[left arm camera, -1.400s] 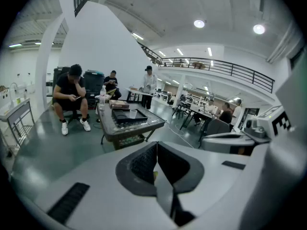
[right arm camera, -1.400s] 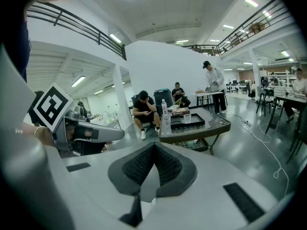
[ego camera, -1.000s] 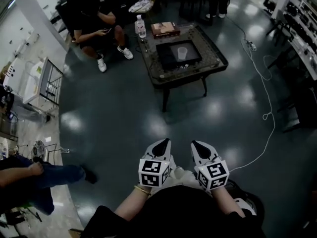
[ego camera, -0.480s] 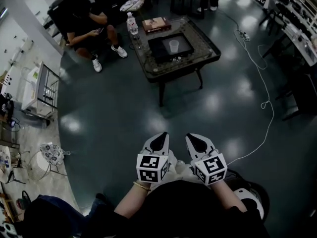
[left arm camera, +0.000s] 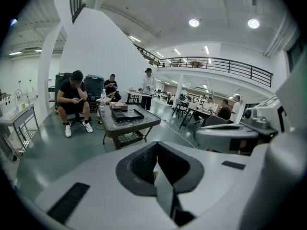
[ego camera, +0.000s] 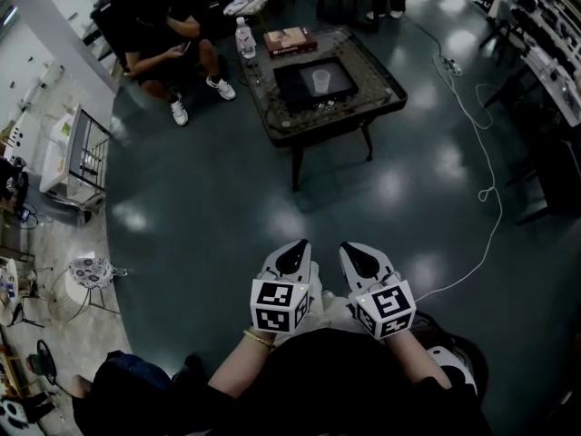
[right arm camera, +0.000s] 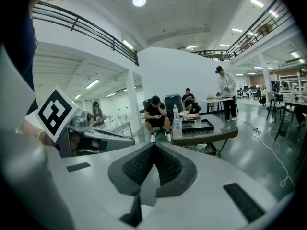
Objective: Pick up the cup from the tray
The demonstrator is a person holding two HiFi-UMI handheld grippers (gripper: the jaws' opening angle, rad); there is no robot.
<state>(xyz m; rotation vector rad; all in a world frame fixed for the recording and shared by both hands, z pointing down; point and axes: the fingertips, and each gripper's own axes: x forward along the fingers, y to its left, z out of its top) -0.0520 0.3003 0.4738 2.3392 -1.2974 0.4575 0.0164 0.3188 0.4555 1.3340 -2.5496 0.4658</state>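
Cup: upright on tray, 12 o'clock, well apart from both grippers
Left gripper: clenched, empty
Right gripper: clenched, empty

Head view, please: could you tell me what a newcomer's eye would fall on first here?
The left claw and right claw, both shut, sit side by side low at centre. Far across the glossy floor, a low table carries a black tray with a clear cup; a seated person is beside it.
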